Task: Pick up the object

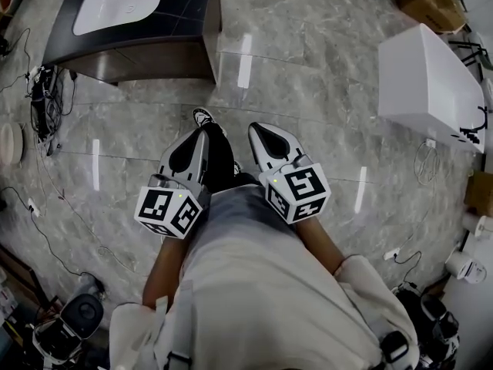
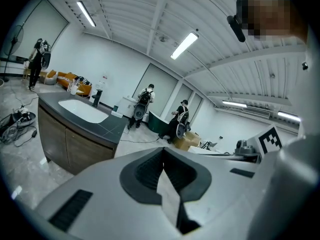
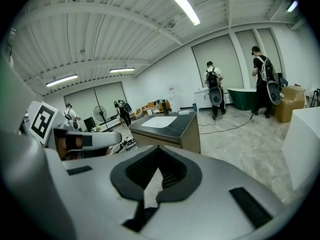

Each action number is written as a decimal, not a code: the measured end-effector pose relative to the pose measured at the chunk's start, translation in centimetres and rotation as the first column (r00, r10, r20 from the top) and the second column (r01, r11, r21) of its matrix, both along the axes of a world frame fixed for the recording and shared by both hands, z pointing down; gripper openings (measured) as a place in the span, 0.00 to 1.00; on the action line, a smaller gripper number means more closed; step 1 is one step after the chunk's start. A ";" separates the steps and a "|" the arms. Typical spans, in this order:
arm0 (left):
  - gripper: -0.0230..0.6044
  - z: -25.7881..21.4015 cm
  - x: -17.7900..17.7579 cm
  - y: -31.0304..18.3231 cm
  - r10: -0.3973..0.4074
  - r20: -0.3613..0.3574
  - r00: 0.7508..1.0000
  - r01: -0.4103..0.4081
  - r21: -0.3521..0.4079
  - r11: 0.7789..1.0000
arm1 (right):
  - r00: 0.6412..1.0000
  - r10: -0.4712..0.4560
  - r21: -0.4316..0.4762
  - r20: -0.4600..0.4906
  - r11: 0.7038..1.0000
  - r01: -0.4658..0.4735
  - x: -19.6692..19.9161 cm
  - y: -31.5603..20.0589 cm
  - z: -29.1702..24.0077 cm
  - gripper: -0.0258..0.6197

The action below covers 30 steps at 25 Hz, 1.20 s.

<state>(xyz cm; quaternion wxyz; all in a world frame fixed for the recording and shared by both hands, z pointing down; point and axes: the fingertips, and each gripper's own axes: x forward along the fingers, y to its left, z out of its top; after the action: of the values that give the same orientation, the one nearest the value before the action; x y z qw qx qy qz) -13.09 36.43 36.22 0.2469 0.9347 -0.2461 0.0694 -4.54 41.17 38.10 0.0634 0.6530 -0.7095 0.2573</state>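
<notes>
No object to pick up stands out in any view. In the head view both grippers are held side by side in front of the person's body, above the marble floor [image 1: 308, 91]. My left gripper [image 1: 202, 132] has its tips together and nothing between them. My right gripper [image 1: 258, 128] is likewise shut and empty. In the left gripper view the left gripper [image 2: 163, 148] points at a dark counter [image 2: 75, 129] with a white sink. The right gripper [image 3: 158, 147] faces the same counter [image 3: 172, 126] from farther off in its own view.
The dark sink counter [image 1: 185, 29] stands ahead on the left, a white box-like unit [image 1: 427, 75] on the right. Cables [image 1: 42, 99] lie along the left floor, a cardboard box [image 1: 431, 2] at top right. Several people with backpacks [image 3: 215, 91] stand far off near a green tub [image 3: 245, 98].
</notes>
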 end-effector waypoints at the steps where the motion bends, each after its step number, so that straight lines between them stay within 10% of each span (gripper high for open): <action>1: 0.04 0.1 0.4 -0.5 0.003 -0.001 1.000 -0.003 -0.002 1.000 | 1.000 0.000 -0.001 -0.002 1.000 0.000 0.3 -0.6 0.0 0.05; 30: 0.04 -1.4 6.3 -22.4 -0.002 0.054 0.999 0.002 -0.007 1.000 | 1.000 0.005 -0.084 0.004 0.996 -0.004 6.1 -22.3 -0.5 0.05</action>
<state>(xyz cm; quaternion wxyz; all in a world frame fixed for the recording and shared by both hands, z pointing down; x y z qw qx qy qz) -6.83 14.07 34.87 0.2434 0.9315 -0.2532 0.0950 1.56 18.86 37.63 0.0885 0.6509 -0.6967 0.2884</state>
